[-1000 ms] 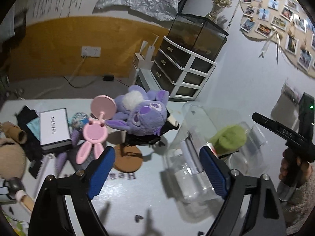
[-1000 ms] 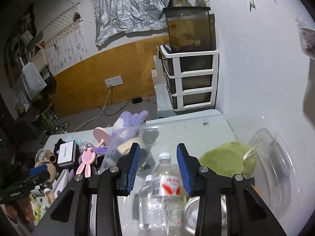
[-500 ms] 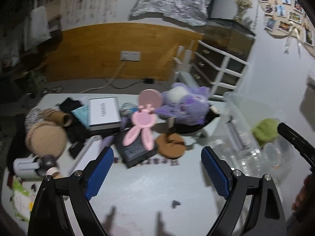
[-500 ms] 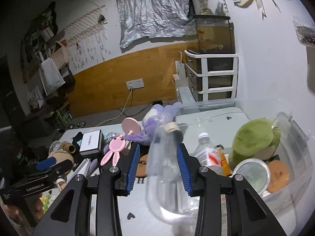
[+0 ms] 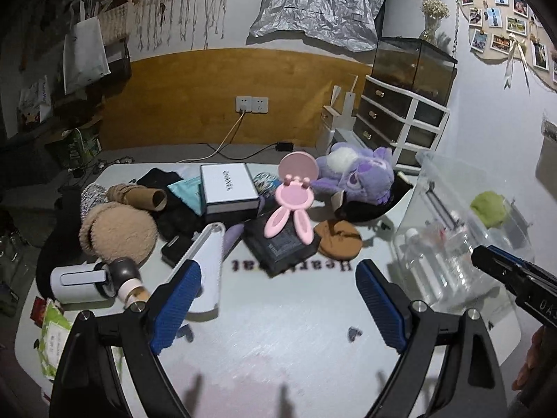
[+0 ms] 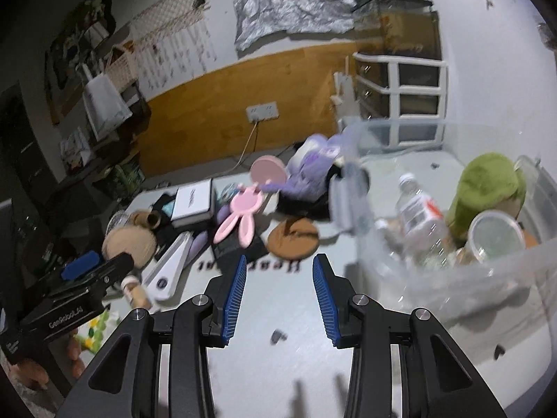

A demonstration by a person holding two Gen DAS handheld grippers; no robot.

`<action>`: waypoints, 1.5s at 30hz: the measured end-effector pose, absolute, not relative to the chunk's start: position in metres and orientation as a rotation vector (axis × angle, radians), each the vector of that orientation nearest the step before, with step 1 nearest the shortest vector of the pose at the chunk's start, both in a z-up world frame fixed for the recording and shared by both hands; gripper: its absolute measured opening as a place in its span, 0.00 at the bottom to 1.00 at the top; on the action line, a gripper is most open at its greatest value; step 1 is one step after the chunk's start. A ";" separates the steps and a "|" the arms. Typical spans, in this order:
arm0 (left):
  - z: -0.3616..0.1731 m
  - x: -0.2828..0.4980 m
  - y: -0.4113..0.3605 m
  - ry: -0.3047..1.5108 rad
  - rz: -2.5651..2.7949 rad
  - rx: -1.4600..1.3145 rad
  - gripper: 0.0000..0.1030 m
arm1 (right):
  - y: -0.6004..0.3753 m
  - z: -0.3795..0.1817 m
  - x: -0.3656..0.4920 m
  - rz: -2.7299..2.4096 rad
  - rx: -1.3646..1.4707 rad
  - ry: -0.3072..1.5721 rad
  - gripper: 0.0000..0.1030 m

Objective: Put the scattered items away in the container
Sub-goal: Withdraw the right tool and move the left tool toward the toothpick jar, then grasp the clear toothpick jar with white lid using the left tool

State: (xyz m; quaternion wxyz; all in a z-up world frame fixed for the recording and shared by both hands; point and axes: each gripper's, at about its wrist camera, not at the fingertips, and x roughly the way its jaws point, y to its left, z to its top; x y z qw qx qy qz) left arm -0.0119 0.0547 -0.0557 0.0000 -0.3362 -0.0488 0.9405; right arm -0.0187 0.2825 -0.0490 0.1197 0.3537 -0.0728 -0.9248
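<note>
Only a few bits of writing are readable here. The white box (image 5: pixel 228 184) lid says CHANEL, with the letters running along its long side, and that long side points away from the camera toward the back wall. The counter (image 5: pixel 278 341) has dark lettering printed on it that starts "Hear", upside down from this side and partly blurred. The right hand-held gripper (image 6: pixel 278 294) shows "DAS" on its body in the left wrist view, and the left hand-held gripper (image 5: pixel 278 299) reads "GenRobot.AI" in the right wrist view.

Using the box as the landmark: the pink bunny mirror (image 5: pixel 294 202) is just right of it, ears pointing toward the camera and round disc at the far end. The purple plush (image 5: pixel 358 174) is further right, behind the mirror. A tan earmuff (image 5: pixel 118 231) sits to the box's left and nearer. The clear bin (image 6: pixel 487 271) is well off to the right, with a water bottle (image 6: pixel 419 216) lying tilted inside, cap toward the back, plus a green plush (image 6: pixel 487 188) and a round clear lid (image 6: pixel 496 237).

Left gripper's jaws are spread wide with nothing between them. Right gripper's jaws are narrower apart, also empty, over bare counter.
</note>
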 end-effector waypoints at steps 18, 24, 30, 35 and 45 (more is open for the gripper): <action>-0.057 0.013 0.025 -0.106 2.938 -1.095 0.88 | 0.240 -0.045 0.018 -2.763 1.038 -0.199 0.82; -0.056 0.015 0.018 -0.087 2.947 -1.081 0.88 | 0.233 -0.044 0.022 -2.795 1.046 -0.179 0.82; -0.058 0.016 0.013 -0.092 2.935 -1.084 0.88 | 0.227 -0.046 0.024 -2.800 1.080 -0.156 0.82; -0.068 0.007 -0.003 -0.172 2.933 -1.145 0.88 | 0.227 -0.050 0.024 -2.780 1.107 -0.166 0.82; -0.127 -0.017 -0.051 -0.258 3.003 -1.376 0.82 | 0.226 -0.054 0.021 -2.762 1.156 -0.155 0.82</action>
